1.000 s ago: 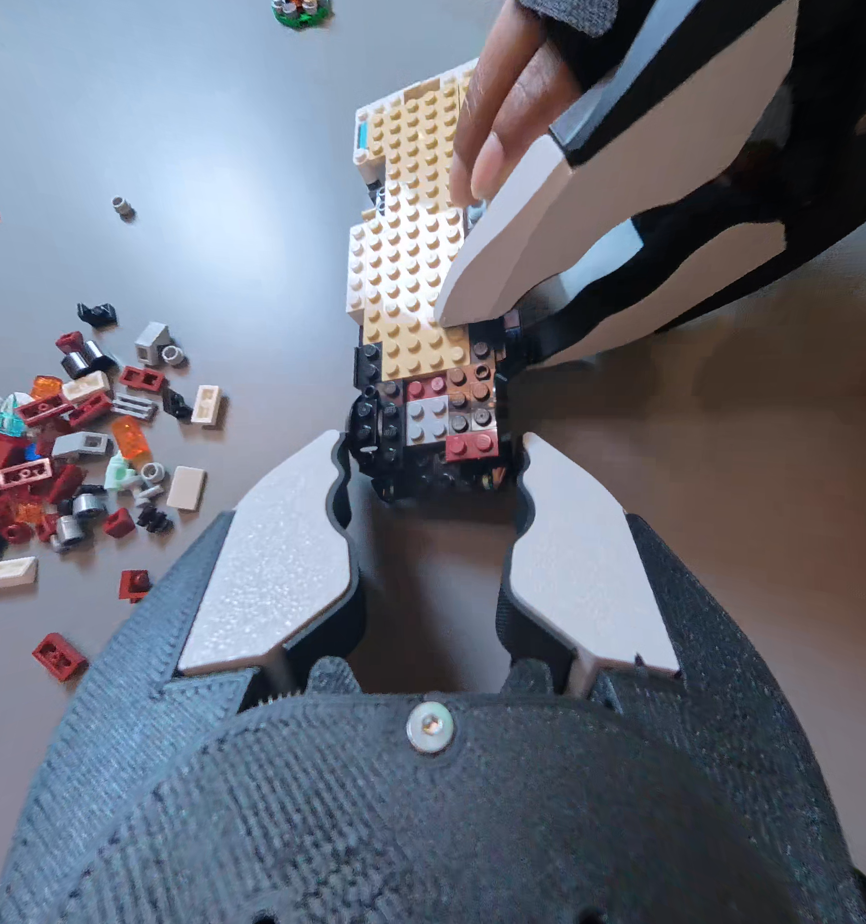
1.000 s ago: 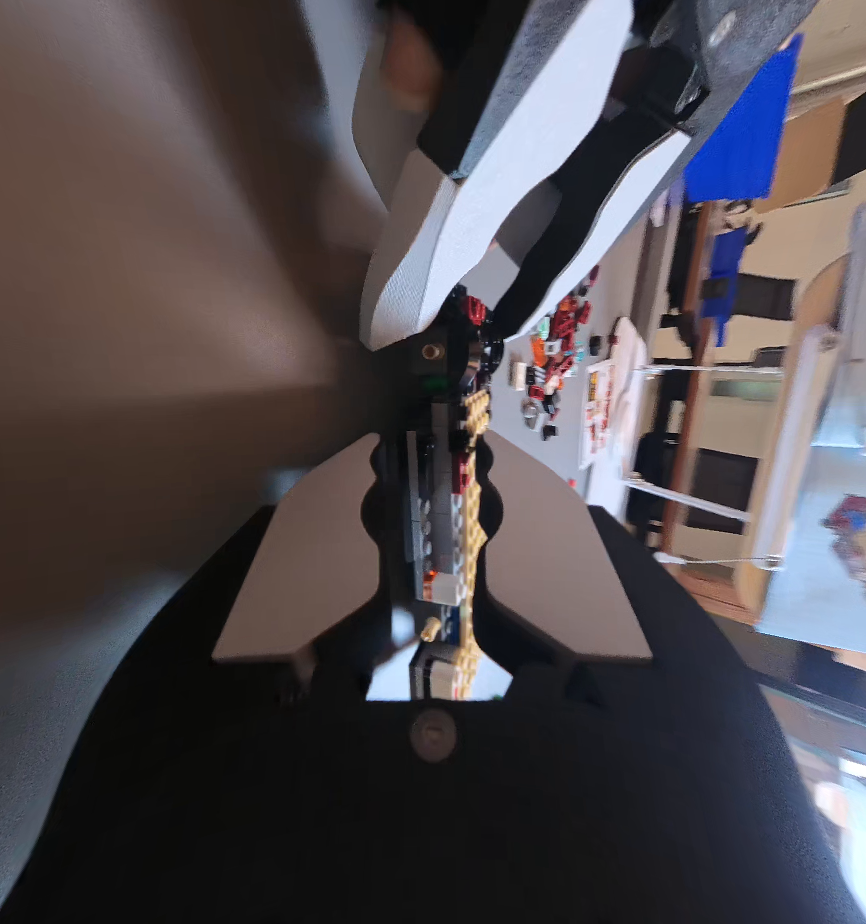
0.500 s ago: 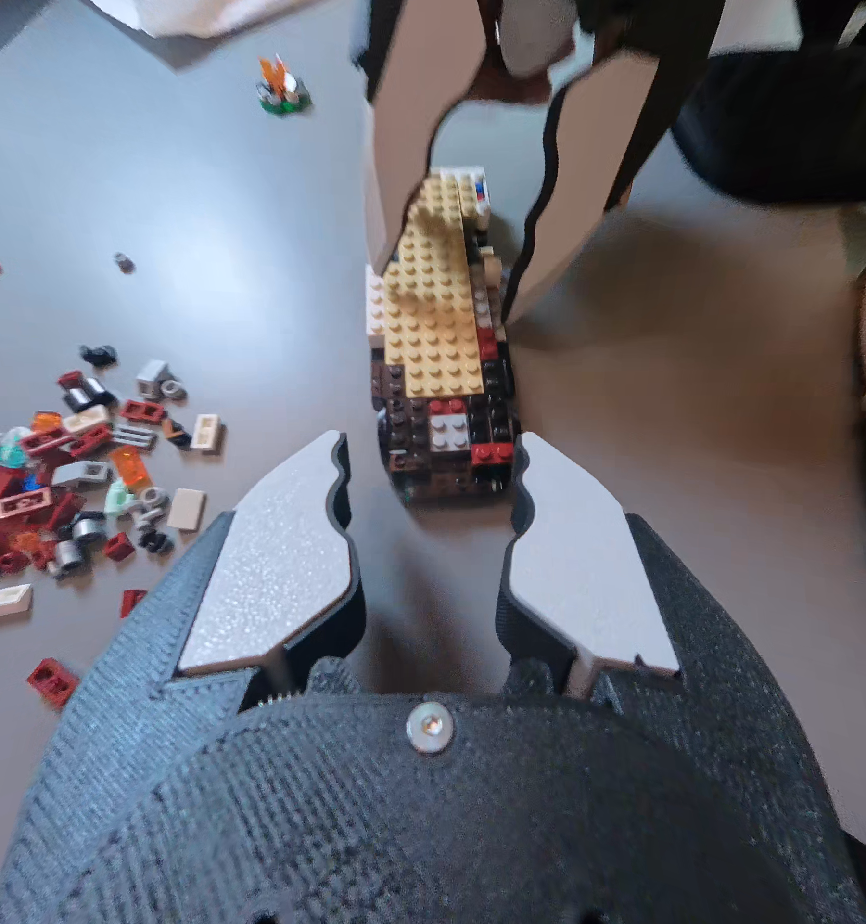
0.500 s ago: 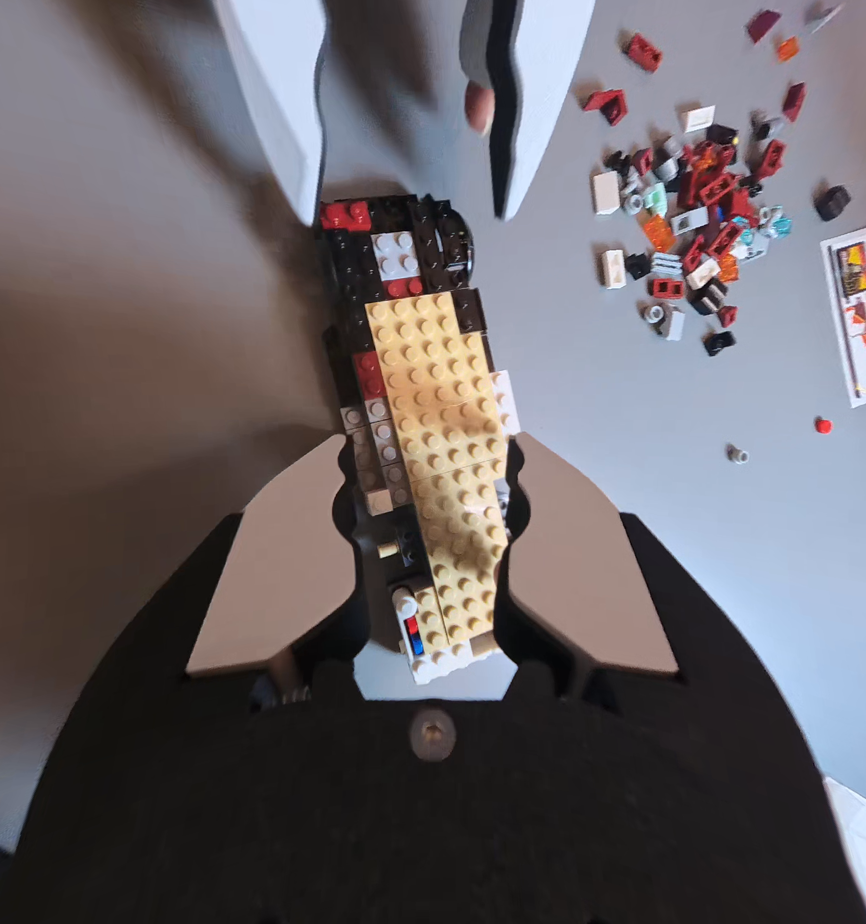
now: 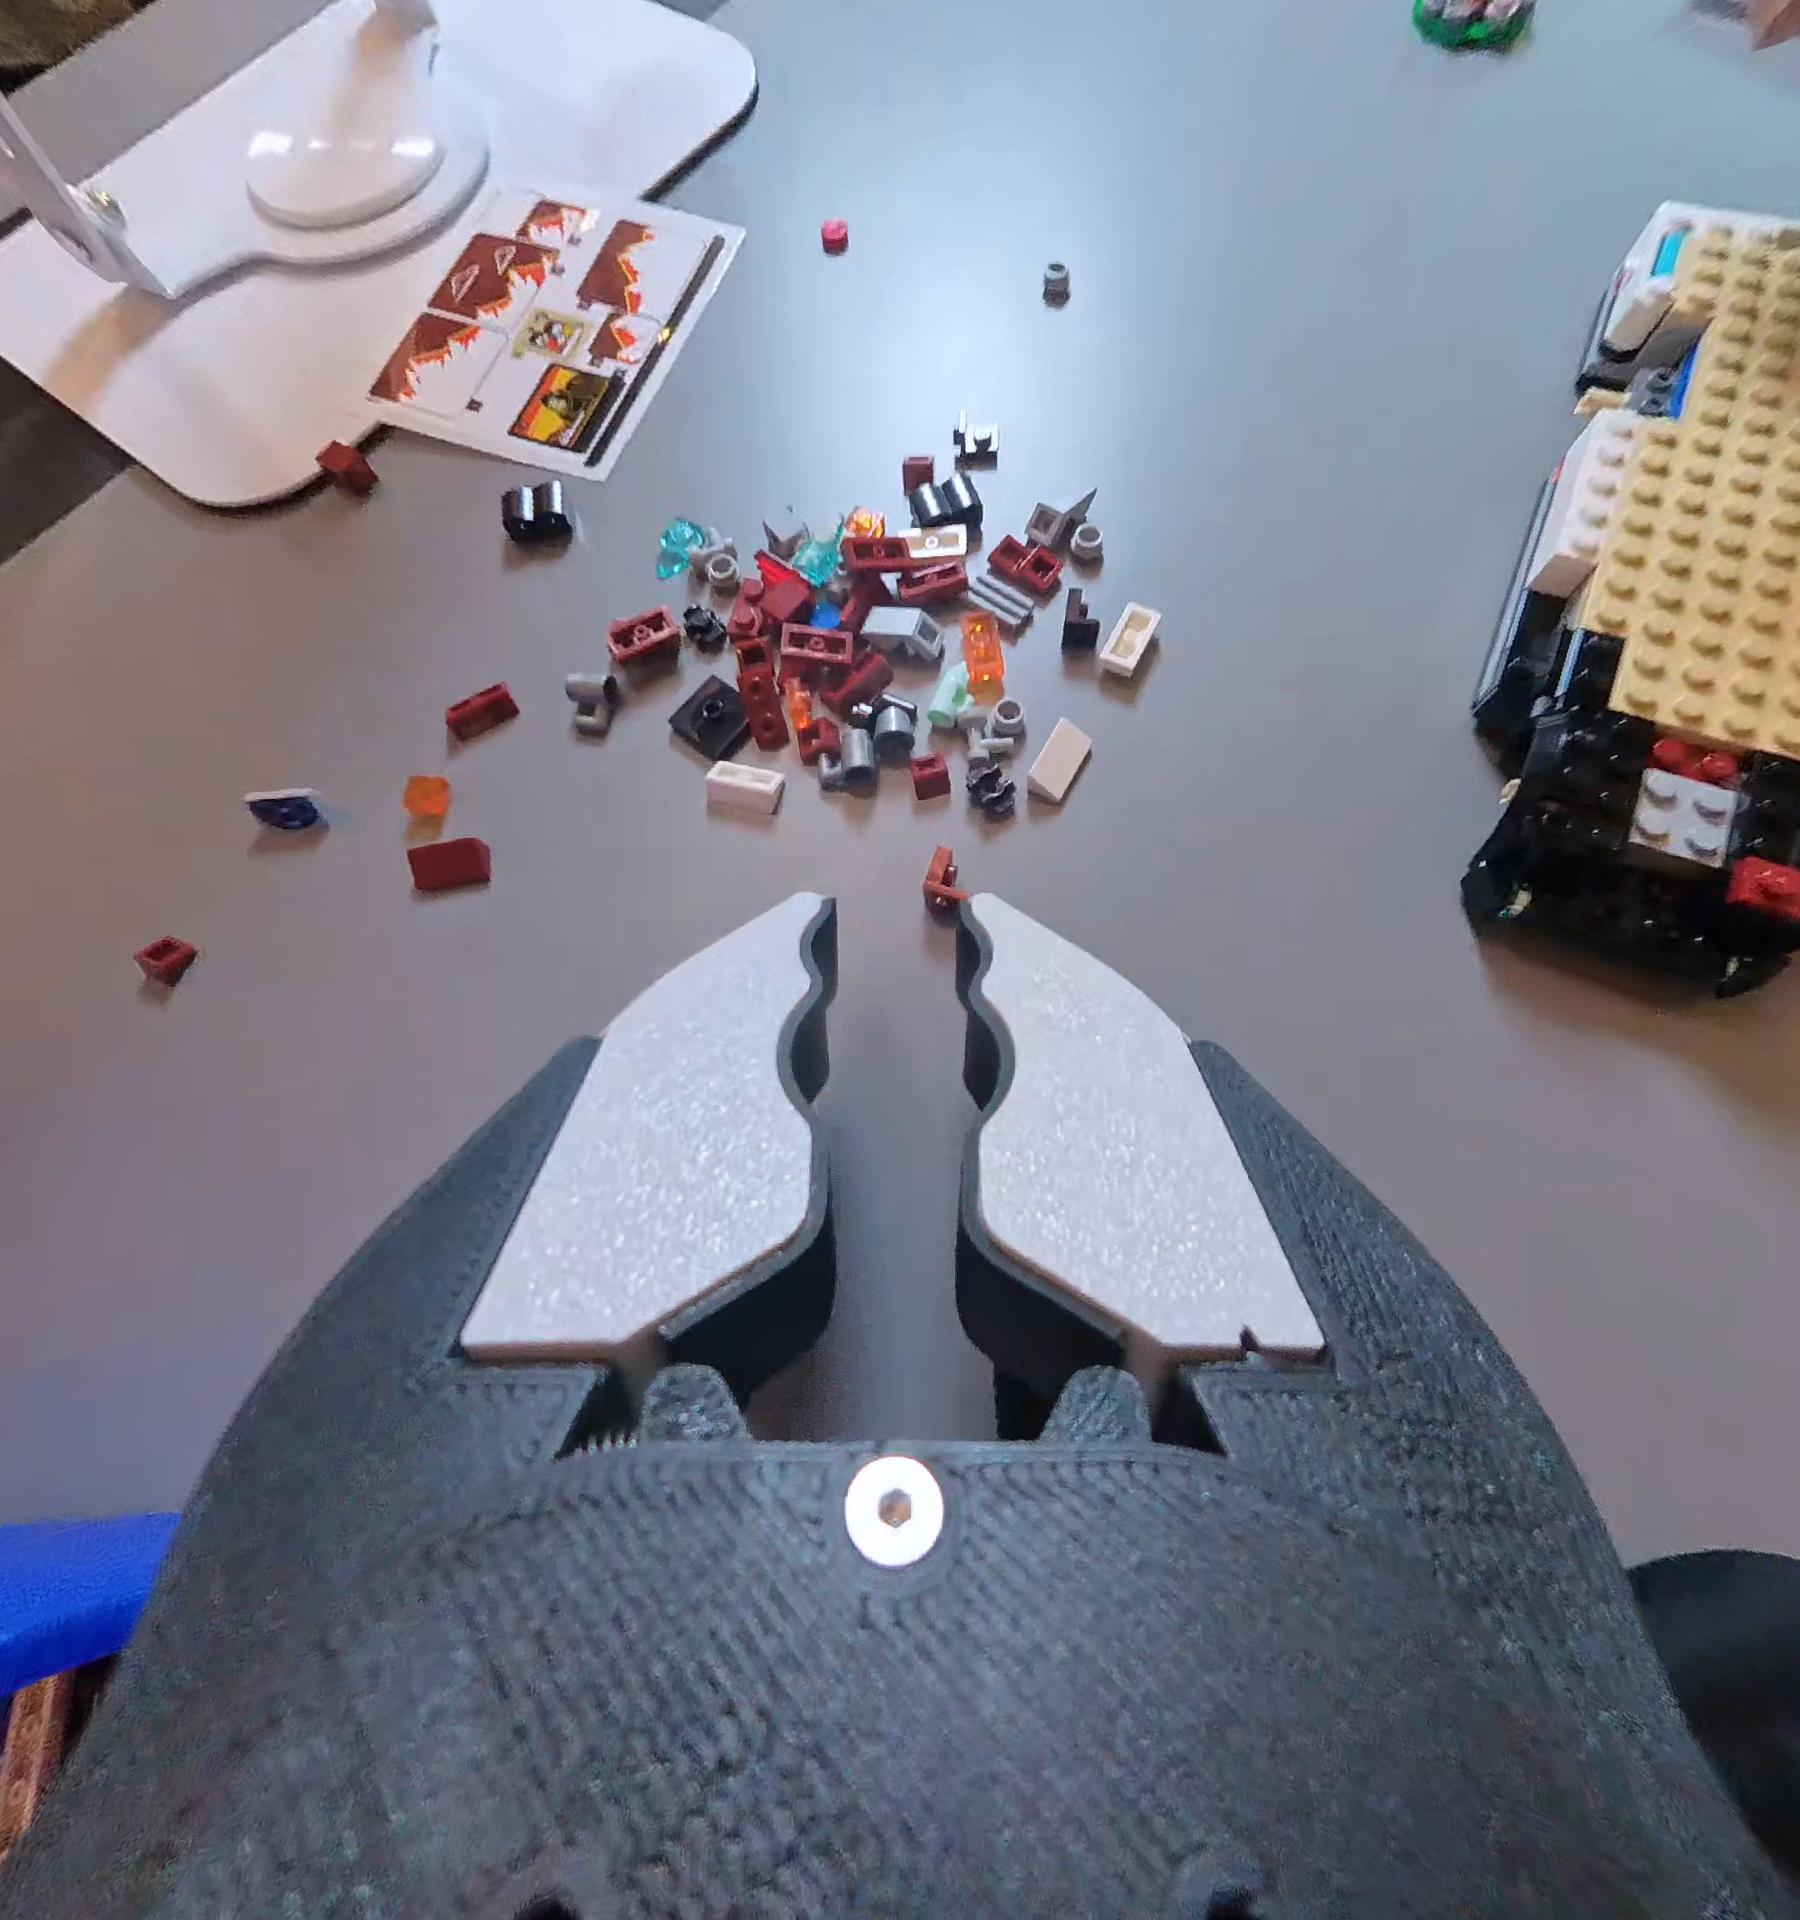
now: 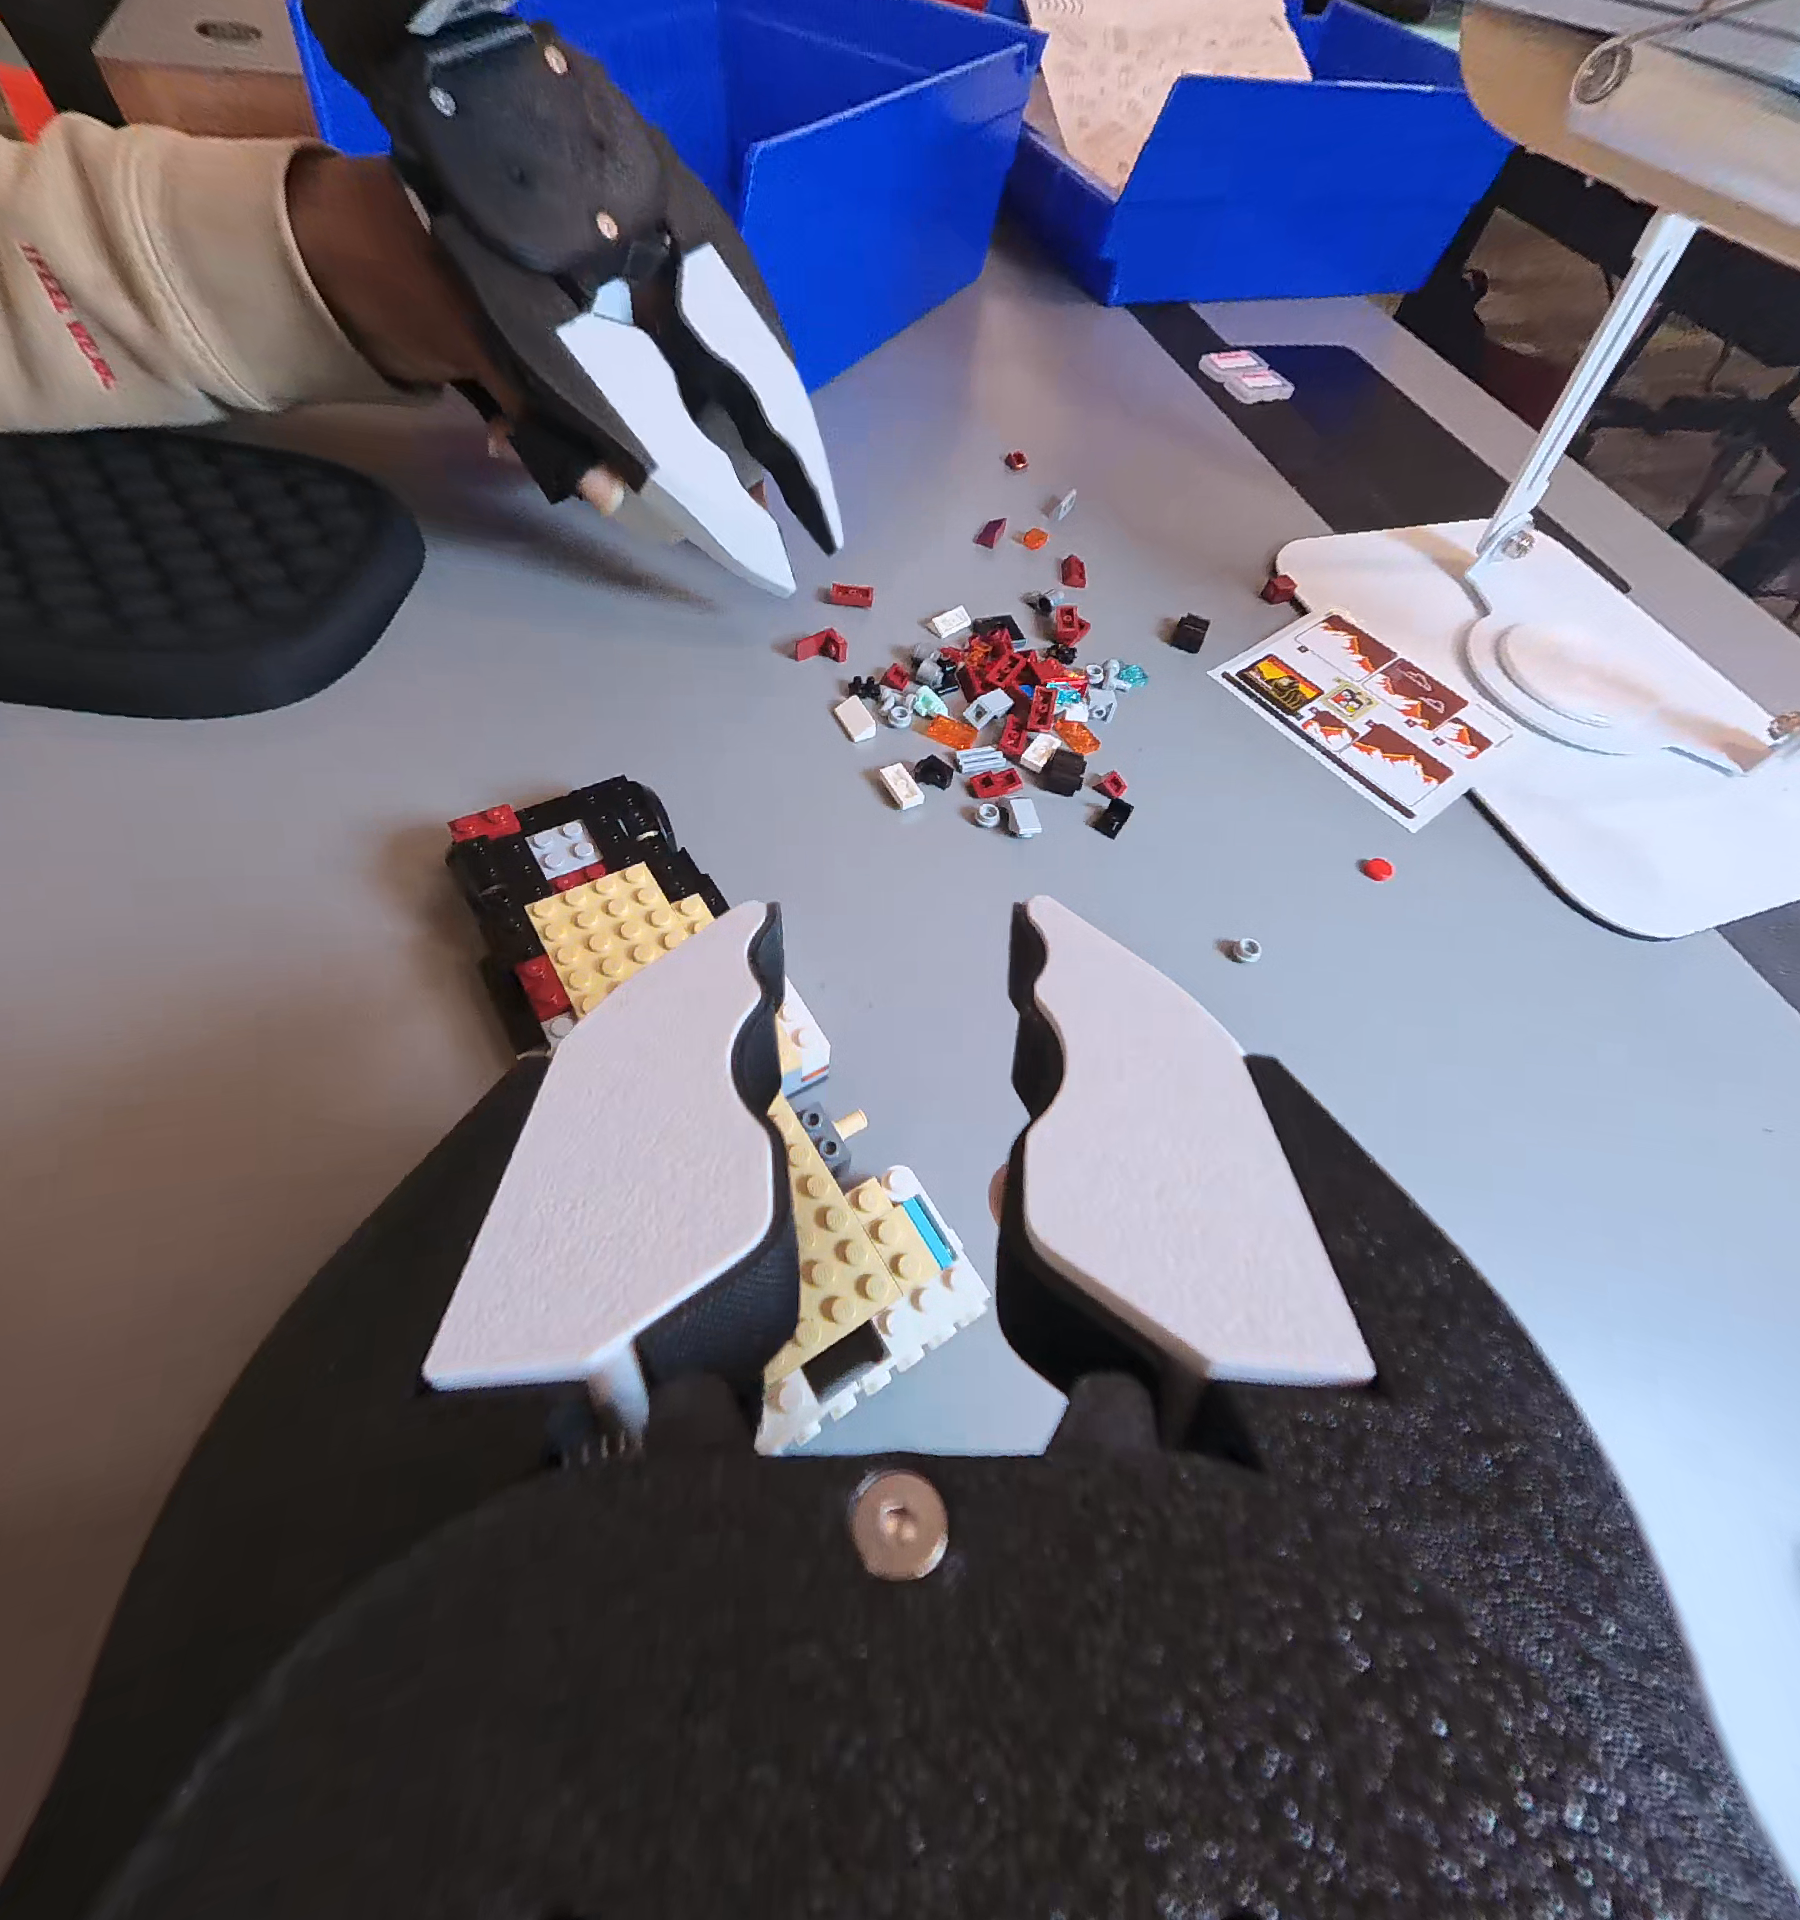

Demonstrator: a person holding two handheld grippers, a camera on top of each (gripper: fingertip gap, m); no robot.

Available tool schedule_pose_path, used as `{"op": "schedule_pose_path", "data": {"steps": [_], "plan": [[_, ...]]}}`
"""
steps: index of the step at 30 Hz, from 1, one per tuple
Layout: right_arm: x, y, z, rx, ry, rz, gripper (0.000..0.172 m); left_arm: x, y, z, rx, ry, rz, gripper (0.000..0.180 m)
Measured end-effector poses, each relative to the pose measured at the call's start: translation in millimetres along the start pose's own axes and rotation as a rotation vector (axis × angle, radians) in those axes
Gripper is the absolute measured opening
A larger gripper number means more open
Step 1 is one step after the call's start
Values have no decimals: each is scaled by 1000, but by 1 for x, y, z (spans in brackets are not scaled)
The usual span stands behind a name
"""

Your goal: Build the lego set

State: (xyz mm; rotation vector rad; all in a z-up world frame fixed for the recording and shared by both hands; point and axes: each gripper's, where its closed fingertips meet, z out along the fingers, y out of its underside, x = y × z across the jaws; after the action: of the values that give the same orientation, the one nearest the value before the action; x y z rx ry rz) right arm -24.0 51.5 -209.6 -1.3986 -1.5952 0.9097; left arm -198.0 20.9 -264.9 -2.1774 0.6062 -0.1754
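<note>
The left gripper (image 5: pixel 896 909) has its two grey fingers parted with a narrow gap and nothing between them – just bare grey tabletop (image 5: pixel 1291 1039) showing through. Closest thing to it is a small dark red plastic bracket piece (image 5: pixel 940 881), sitting just beyond the tip of its right finger (image 5: pixel 989 925), slightly right of the gap's centre line, so it's not lined up between the pads. From this angle I can't tell whether the fingertip actually touches it.

Straight ahead of that, further toward the middle of the tabletop, is the scattered heap of small loose bricks (image 5: pixel 875 644) in dark red, grey, black, white and clear orange. Past the heap, toward the far left corner, lies a printed sticker sheet (image 5: pixel 553 332), partly on the flat white base of a lamp stand (image 5: pixel 252 343).

The right gripper (image 6: pixel 896 914) is wider open and also holds nothing. It hangs over the near end of the long brick-built model with tan studded plates on a black body (image 6: pixel 605 935). The model's long axis runs from near that gripper away and to the left, and the left finger (image 6: pixel 667 1091) covers its middle – the pads don't look pressed on it. In the left wrist view the same model lies off toward the right edge, well apart from the left gripper.

Blue plastic bins (image 6: pixel 875 156) line the far edge.
</note>
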Motion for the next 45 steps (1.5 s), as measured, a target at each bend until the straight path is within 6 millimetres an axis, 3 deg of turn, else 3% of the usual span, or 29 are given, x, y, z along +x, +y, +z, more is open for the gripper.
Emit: {"op": "schedule_pose_path", "data": {"steps": [6,11,14,17,21,24,27,33,35,38,45], "plan": [[3,7,1,11,7,0,38,-26,15,2,-71,-123,-66,20],[4,6,0,32,-1,9,35,-26,16,14,-125,-131,-43,22],[4,5,-2,42,-4,13,33,-23,15,17,-156,-126,-8,9],[4,5,-2,43,1,6,31,-23,15,17,-189,-127,14,8],[1,3,-3,66,-3,-4,29,-19,5,12,-89,-96,15,8],[-2,-4,-5,107,4,-31,28,16,-46,-10,222,153,-131,8],[-11,-19,-6,180,0,-66,28,60,-95,-31,469,529,-357,8],[-19,-62,-1,236,145,-298,29,119,-146,-31,530,1008,-611,7],[-22,-70,3,224,189,-379,30,129,-153,-27,546,1038,-608,8],[-31,-67,8,243,171,-387,23,140,-143,-28,531,1100,-630,8],[-32,-60,11,257,136,-347,21,128,-136,-32,548,1159,-735,8]]}}
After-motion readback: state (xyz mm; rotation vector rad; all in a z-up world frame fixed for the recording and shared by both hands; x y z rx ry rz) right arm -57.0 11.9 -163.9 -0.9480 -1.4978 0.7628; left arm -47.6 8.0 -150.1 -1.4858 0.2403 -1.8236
